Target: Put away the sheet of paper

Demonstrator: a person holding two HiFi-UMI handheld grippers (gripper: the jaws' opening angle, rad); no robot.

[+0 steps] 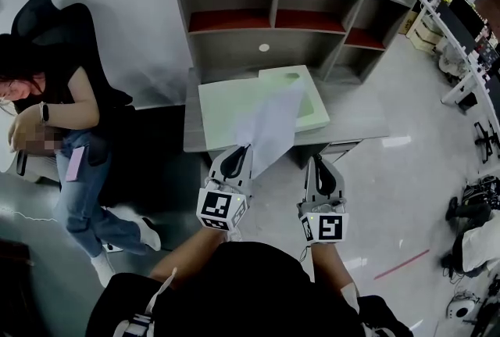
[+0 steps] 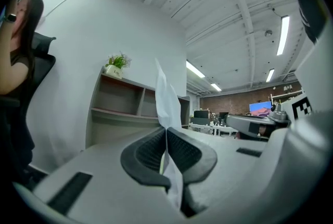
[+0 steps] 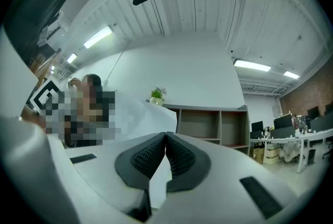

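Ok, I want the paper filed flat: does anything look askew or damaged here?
The sheet of paper is askew: the left gripper pinches it near one corner, so it slants, bowed, above the pale green box. No tear shows.

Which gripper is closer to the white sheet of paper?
Left. The left gripper pinches the lower corner of the white sheet of paper; the right gripper, shut, sits off to its right, not touching.

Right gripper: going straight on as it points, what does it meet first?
Likely the shelf unit behind the desk: the right gripper, jaws shut, aims at its open compartments. The sheet of paper hangs just left of that line; depth unclear.
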